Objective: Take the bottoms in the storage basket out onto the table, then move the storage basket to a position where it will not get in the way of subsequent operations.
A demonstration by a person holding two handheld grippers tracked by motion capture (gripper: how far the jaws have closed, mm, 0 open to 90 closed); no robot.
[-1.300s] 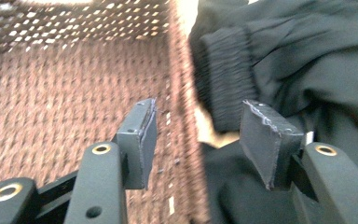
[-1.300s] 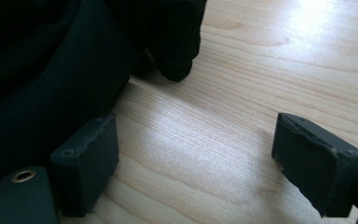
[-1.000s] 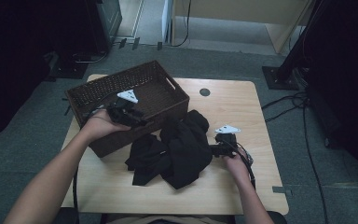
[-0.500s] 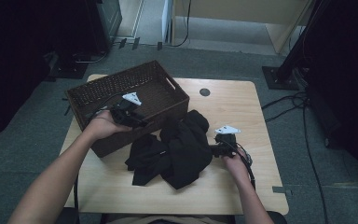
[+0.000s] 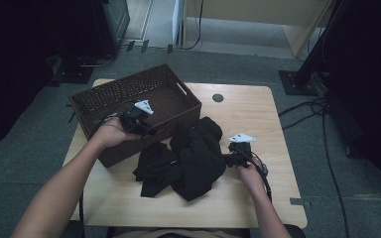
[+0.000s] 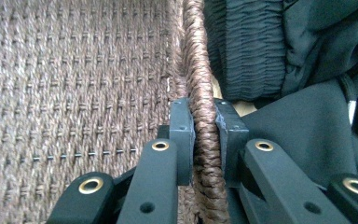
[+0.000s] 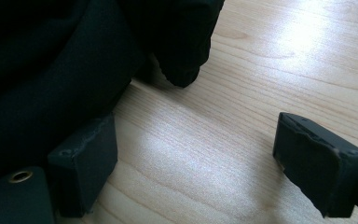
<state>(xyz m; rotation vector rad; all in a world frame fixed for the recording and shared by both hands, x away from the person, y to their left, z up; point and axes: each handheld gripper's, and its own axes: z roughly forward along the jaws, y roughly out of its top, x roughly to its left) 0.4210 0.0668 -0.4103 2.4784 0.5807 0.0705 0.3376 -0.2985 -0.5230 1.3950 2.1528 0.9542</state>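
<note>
A dark brown woven basket [image 5: 129, 94] stands at the table's back left. My left gripper [image 5: 146, 130] sits at its near wall. In the left gripper view my left gripper [image 6: 204, 116] has just been closing, and its pads now press on the braided basket rim [image 6: 196, 60] from both sides. A heap of black clothing [image 5: 193, 153] lies on the table in front of the basket, and it touches the wall beside the rim [image 6: 307, 135]. My right gripper [image 5: 226, 159] rests at the heap's right edge. It stands open [image 7: 205, 158] over bare wood, one fingertip against the cloth [image 7: 51, 70].
The light wooden table [image 5: 248, 114] has free room on its right half and along its front edge. A round cable hole [image 5: 218, 97] sits near the back. Cables and dark stands lie on the grey floor around the table.
The left hand has shifted slightly at the basket's near wall. The right hand and the black clothing have stayed where they were.
</note>
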